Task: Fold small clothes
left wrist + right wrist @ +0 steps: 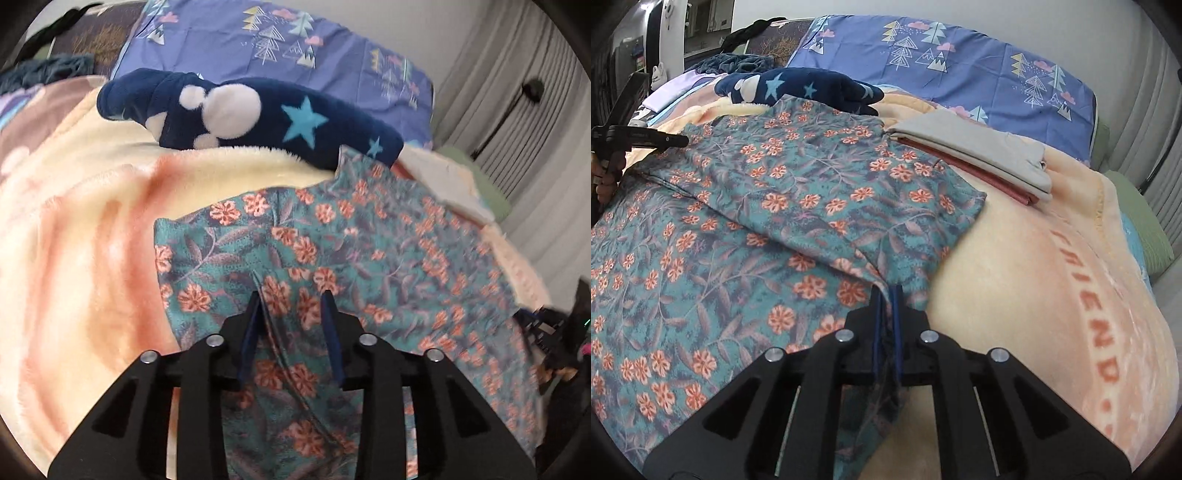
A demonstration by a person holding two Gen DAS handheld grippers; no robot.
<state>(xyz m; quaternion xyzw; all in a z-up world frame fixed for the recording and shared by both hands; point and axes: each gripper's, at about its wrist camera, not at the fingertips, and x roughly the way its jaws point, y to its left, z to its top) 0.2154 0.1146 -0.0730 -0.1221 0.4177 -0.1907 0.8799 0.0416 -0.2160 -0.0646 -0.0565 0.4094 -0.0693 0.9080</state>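
Pinching a bunched edge of the teal floral-print cotton garment (768, 206), the right gripper (886, 295) has its blue pads clamped together on the cloth. Over on the other side, the left gripper (291, 299) hangs with jaws parted, fabric lying loose between its fingers. Ahead spreads the peach fleece blanket (1034, 266), folded grey and red cloths (979, 155) beyond.

A cream-and-peach blanket (1015, 266) covers the bed; a navy star plush (258, 114) lies before a purple tree-print pillow (960, 70).
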